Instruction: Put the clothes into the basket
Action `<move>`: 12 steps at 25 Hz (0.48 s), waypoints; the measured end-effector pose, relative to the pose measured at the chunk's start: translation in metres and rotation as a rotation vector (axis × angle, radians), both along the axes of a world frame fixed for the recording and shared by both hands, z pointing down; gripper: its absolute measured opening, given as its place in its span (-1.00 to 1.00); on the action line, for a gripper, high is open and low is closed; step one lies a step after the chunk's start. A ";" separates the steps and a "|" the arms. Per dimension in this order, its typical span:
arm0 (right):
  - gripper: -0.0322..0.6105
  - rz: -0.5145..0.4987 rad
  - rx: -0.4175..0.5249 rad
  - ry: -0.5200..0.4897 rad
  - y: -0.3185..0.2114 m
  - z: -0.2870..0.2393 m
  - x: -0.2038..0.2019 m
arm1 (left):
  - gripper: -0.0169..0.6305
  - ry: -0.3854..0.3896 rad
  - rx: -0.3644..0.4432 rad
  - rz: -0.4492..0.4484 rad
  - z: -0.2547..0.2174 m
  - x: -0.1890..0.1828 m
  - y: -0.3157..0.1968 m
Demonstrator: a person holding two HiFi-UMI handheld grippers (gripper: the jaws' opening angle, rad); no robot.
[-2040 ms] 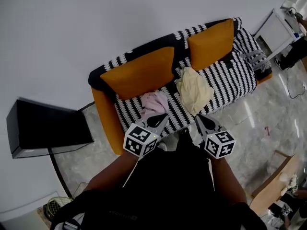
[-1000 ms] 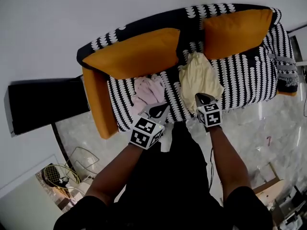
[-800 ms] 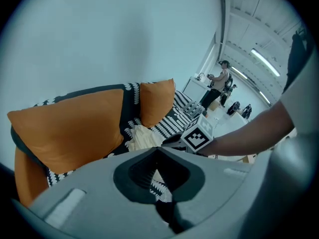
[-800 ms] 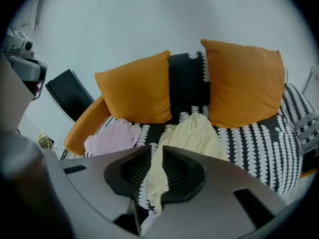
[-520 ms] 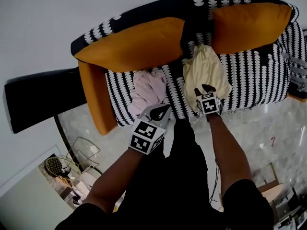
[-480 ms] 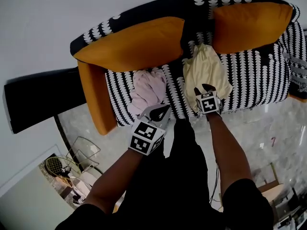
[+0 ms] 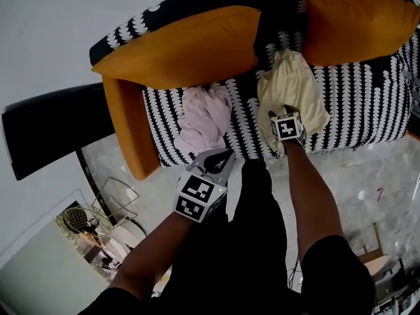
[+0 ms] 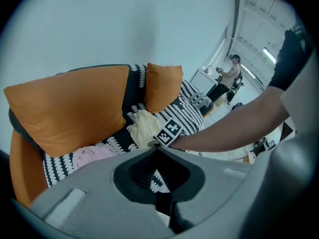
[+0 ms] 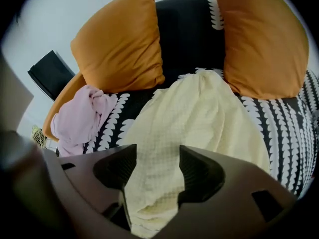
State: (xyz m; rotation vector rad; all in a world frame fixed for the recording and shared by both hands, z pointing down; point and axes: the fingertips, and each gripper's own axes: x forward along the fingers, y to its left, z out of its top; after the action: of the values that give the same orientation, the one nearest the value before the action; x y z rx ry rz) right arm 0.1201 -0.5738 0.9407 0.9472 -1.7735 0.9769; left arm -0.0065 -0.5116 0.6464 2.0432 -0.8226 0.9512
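Two bits of laundry on the black-and-white patterned sofa (image 7: pixel 357 110) seat: crumpled pale pink garment (image 7: pixel 205 117) left, pale yellow waffle-textured cloth (image 7: pixel 293 87) spread flatter beside it, not touching.

Operator wears a black short-sleeved top (image 7: pixel 257 241); sleeve (image 7: pixel 328 261) ends above the elbow.

L gripper (image 7: pixel 225 154): grey moulded shell, tapering fwd; black teardrop-shaped recess btwn the two halves. Marker cube (image 7: pixel 197 197) at rear: white faces w/ black square-code patterns.

R gripper (image 7: pixel 281 111): same build, w/ its own b/w cube (image 7: pixel 287 126).

Pads (image 9: pixel 198 173): dark, finely ribbed, set in scooped pockets. One rect. slot (image 9: pixel 264 203) moulded into each shell side.
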 end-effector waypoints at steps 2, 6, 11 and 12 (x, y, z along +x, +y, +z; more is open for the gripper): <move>-0.06 -0.011 -0.015 0.012 0.001 0.009 -0.002 | -0.95 0.002 -0.006 -0.001 0.005 0.000 0.001; -0.06 -0.004 -0.058 0.047 0.007 0.022 0.000 | -0.95 0.011 -0.017 -0.001 0.011 0.002 0.001; -0.28 0.056 -0.086 0.068 0.003 0.026 0.006 | -0.95 0.017 -0.027 0.009 0.017 0.005 0.001; -0.40 0.066 -0.086 0.070 0.005 0.024 0.008 | -0.95 0.016 -0.029 0.011 0.017 0.006 0.002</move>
State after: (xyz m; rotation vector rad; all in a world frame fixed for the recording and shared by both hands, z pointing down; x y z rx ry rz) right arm 0.1278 -0.5692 0.9648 0.9787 -1.6388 1.0406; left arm -0.0005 -0.5092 0.6637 2.0300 -0.7853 0.9465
